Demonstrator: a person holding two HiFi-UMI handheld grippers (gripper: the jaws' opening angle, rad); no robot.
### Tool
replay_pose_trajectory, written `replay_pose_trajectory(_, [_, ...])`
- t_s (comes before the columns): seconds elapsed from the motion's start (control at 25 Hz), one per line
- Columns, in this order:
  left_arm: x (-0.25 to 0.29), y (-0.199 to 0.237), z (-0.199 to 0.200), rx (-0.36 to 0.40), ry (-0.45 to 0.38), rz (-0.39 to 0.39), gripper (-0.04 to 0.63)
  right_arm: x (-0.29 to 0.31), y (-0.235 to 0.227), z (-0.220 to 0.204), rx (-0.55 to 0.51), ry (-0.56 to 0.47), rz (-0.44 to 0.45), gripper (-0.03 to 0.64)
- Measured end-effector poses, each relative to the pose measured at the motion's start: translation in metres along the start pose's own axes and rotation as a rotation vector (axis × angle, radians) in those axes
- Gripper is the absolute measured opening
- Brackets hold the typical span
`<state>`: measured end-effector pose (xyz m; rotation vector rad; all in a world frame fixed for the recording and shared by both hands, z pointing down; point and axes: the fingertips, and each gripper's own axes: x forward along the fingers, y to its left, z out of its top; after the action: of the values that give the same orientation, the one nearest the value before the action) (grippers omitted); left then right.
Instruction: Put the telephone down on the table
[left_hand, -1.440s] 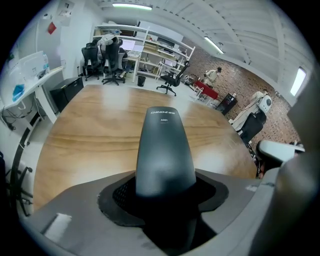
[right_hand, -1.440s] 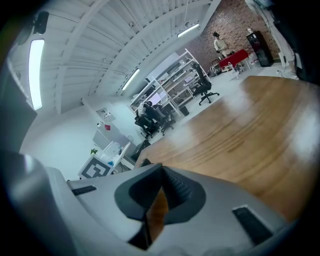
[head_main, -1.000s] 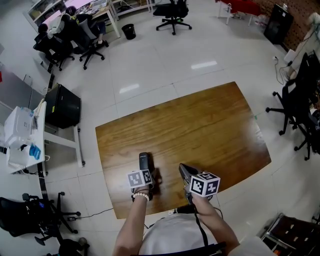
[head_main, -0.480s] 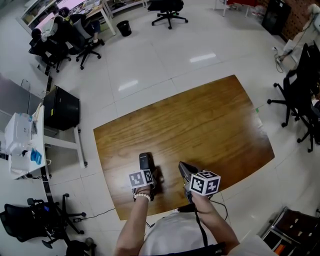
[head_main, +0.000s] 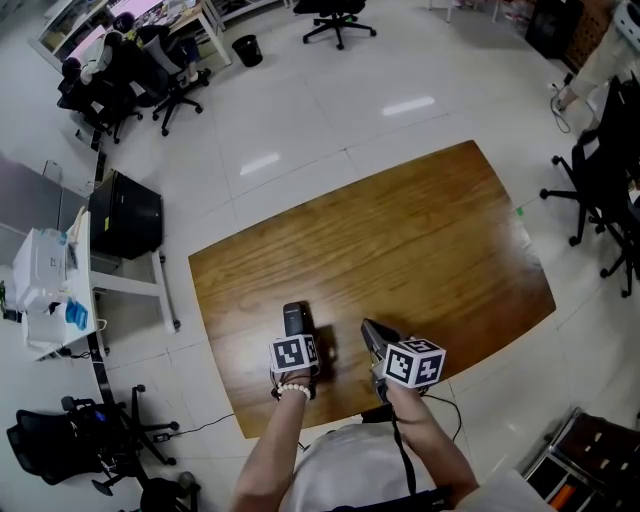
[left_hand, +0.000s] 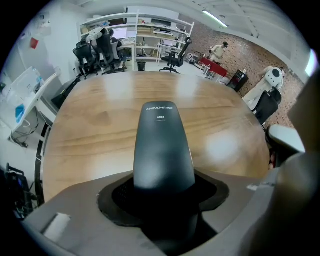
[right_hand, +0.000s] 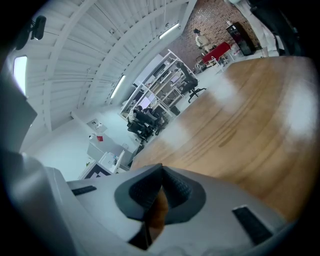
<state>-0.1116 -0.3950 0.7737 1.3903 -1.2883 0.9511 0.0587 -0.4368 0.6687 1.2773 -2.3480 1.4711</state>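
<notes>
A dark grey telephone handset (left_hand: 162, 145) sticks out from between the jaws of my left gripper (left_hand: 162, 196), which is shut on its lower end. In the head view the telephone (head_main: 294, 318) is over the front left part of the wooden table (head_main: 420, 240), with the left gripper (head_main: 297, 336) pointing steeply down. Whether the handset touches the wood I cannot tell. My right gripper (head_main: 371, 334) hovers just to its right, near the table's front edge. In the right gripper view the right gripper (right_hand: 160, 172) is shut with nothing in it.
A black cabinet (head_main: 125, 215) and a white side desk (head_main: 45, 290) stand left of the table. Office chairs (head_main: 600, 190) sit at the right, and more chairs (head_main: 110, 85) with people at the far left. The table's front edge runs just before my body.
My left gripper has tilted slightly with the telephone still in it. Both hands stay in about the same spot over the table's front.
</notes>
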Motion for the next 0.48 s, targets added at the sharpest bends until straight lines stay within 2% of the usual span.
replay_pose_trajectory(0.2, [0.0014, 0.0008, -0.0005, 0.036, -0.001, 0.062, 0.29, 0.0009, -0.0017, -0.0008, 0.012, -0.006, -0.001, 0.002])
replay_pose_trajectory(0.48, [-0.0012, -0.0009, -0.0015, 0.039, -0.003, 0.094, 0.293, -0.002, -0.0043, -0.0013, 0.02, -0.007, -0.004, 0.002])
